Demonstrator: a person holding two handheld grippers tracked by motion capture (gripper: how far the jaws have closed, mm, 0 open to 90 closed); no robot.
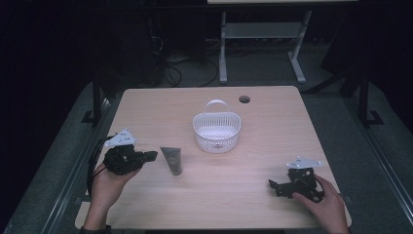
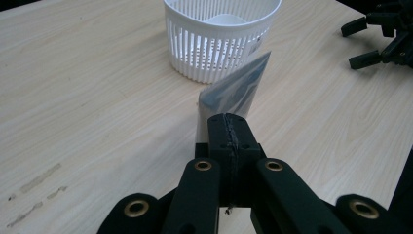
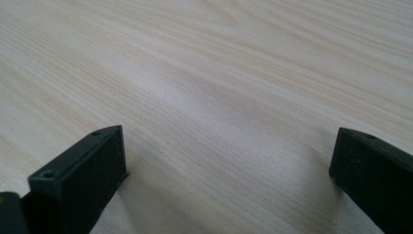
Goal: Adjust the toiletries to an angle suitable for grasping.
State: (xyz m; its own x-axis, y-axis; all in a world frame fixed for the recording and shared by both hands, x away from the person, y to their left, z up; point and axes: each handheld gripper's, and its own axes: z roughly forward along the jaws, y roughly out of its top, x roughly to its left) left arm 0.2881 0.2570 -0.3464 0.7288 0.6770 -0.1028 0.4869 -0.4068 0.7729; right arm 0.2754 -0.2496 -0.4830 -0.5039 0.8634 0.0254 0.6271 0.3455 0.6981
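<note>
A dark grey tube (image 1: 172,160) lies on the wooden table (image 1: 272,126), flat crimped end away from the person. My left gripper (image 1: 150,156) hovers just left of it, jaws shut together with nothing between them. In the left gripper view the closed tips (image 2: 229,124) point at the tube (image 2: 238,87), which lies just beyond them, apart from the pads. A white slotted basket (image 1: 216,130) with a handle stands behind the tube, also seen as the basket (image 2: 219,44). My right gripper (image 1: 278,185) rests at the front right, jaws wide open over bare wood (image 3: 229,156).
A round cable hole (image 1: 244,99) sits near the table's far edge. The right gripper (image 2: 380,44) shows at the far right of the left gripper view. The floor beyond the table is dark, with desk legs (image 1: 223,48) and cables.
</note>
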